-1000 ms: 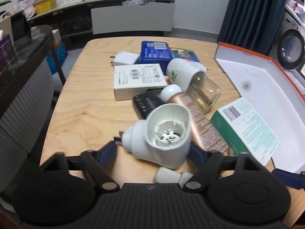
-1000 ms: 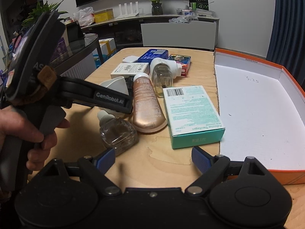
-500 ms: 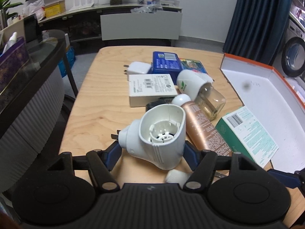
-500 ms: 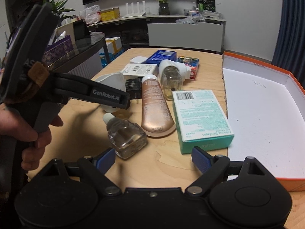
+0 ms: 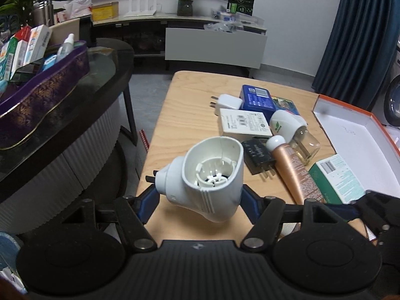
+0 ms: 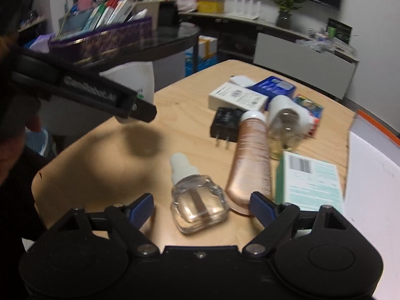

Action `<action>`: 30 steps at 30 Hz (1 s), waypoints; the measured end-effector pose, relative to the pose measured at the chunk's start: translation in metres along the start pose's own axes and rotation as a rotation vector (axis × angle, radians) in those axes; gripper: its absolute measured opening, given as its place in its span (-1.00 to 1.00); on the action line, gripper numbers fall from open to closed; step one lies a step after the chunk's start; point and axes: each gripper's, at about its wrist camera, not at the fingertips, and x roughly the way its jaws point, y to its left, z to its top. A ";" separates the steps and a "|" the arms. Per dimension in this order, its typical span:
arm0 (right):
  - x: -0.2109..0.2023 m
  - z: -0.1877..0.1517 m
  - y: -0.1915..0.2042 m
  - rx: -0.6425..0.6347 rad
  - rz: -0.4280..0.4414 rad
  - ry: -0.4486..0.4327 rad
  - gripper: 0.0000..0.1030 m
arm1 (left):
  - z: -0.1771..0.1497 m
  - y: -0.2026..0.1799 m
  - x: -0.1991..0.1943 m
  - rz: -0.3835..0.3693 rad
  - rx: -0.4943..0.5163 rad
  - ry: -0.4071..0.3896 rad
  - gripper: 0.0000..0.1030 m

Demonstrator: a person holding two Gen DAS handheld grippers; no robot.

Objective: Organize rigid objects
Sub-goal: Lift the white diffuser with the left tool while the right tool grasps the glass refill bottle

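Note:
My left gripper [image 5: 198,196] is shut on a white plug-in diffuser shell [image 5: 210,177] and holds it above the table's left edge. It shows in the right wrist view [image 6: 136,82] behind the left gripper's arm. My right gripper [image 6: 201,207] is open, its fingers on either side of a clear refill bottle [image 6: 197,201] lying on the table. A copper tube [image 6: 251,160], a teal box [image 6: 312,182], a black charger [image 6: 226,123] and a second diffuser [image 6: 287,117] lie beyond.
An open orange-edged white box [image 5: 355,140] sits at the table's right. White and blue boxes [image 5: 245,122] and a white adapter [image 5: 228,101] lie at the back. A dark side table with a purple tray [image 5: 45,92] stands at the left.
My left gripper lifted the diffuser shell up and leftward off the table. My right gripper moved down and left until its fingers flanked the clear refill bottle.

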 end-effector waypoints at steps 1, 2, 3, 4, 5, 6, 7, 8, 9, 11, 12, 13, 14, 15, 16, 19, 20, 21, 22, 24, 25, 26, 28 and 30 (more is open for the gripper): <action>0.003 0.001 0.002 -0.009 0.010 0.012 0.83 | 0.000 0.001 0.000 -0.002 -0.006 0.000 0.37; 0.004 0.001 0.004 -0.026 0.007 0.009 0.80 | 0.000 0.003 0.000 -0.004 -0.012 0.000 0.38; 0.005 0.002 0.006 -0.038 0.008 0.005 0.66 | -0.001 0.003 0.000 -0.003 -0.014 -0.001 0.37; 0.006 0.003 0.006 -0.031 0.015 0.003 0.49 | -0.001 0.003 0.000 -0.001 -0.013 -0.002 0.37; 0.005 0.004 0.004 -0.014 0.012 -0.004 0.16 | -0.001 0.002 0.000 -0.001 -0.012 -0.002 0.37; 0.003 0.004 0.002 0.007 0.017 -0.008 0.15 | -0.001 0.002 -0.001 -0.003 -0.012 -0.003 0.37; 0.002 0.003 0.001 0.013 0.018 -0.008 0.15 | -0.002 0.002 -0.002 -0.005 -0.011 -0.004 0.37; 0.001 0.001 0.002 -0.002 0.021 -0.008 0.15 | -0.002 0.001 -0.003 -0.006 -0.010 -0.006 0.37; -0.001 -0.002 0.003 -0.014 0.018 -0.008 0.15 | -0.003 0.001 -0.003 -0.006 -0.011 -0.008 0.37; -0.009 -0.006 0.004 -0.010 0.008 -0.021 0.14 | -0.004 0.001 -0.005 -0.011 -0.013 -0.012 0.37; -0.015 -0.007 0.004 0.000 -0.001 -0.037 0.14 | -0.004 0.000 -0.006 -0.013 -0.013 -0.012 0.37; -0.021 -0.007 0.002 0.010 -0.012 -0.053 0.14 | -0.004 -0.002 -0.007 -0.015 -0.011 -0.012 0.37; -0.028 -0.007 -0.001 0.024 -0.021 -0.070 0.14 | -0.004 -0.004 -0.007 -0.019 -0.009 -0.012 0.37; -0.035 -0.005 -0.005 0.042 -0.030 -0.086 0.14 | -0.003 -0.006 -0.008 -0.021 -0.005 -0.014 0.37; -0.042 -0.003 -0.010 0.058 -0.041 -0.100 0.13 | -0.003 -0.008 -0.010 -0.024 -0.001 -0.015 0.37; -0.056 -0.002 -0.023 0.076 -0.076 -0.111 0.07 | -0.001 -0.014 -0.012 -0.035 0.004 -0.019 0.37; -0.060 -0.002 -0.028 0.081 -0.080 -0.115 -0.07 | -0.001 -0.016 -0.012 -0.039 0.004 -0.021 0.37; -0.062 -0.003 -0.033 0.089 -0.075 -0.113 -0.77 | -0.001 -0.019 -0.013 -0.042 0.004 -0.024 0.37; -0.064 -0.003 -0.037 0.108 -0.085 -0.105 -0.91 | -0.001 -0.021 -0.014 -0.047 0.006 -0.027 0.37; -0.064 -0.009 -0.042 0.118 -0.089 -0.077 -0.87 | -0.002 -0.027 -0.014 -0.056 0.012 -0.026 0.37; -0.063 -0.015 -0.042 0.112 -0.074 -0.065 -0.83 | -0.003 -0.029 -0.014 -0.057 0.017 -0.024 0.37; -0.062 -0.020 -0.043 0.113 -0.048 -0.050 -0.71 | -0.004 -0.030 -0.014 -0.058 0.021 -0.023 0.37; -0.059 -0.033 -0.041 0.111 -0.026 -0.026 -0.40 | -0.007 -0.032 -0.016 -0.060 0.027 -0.022 0.38; -0.059 -0.046 -0.036 0.081 -0.040 -0.015 0.18 | -0.010 -0.032 -0.017 -0.056 0.033 -0.020 0.38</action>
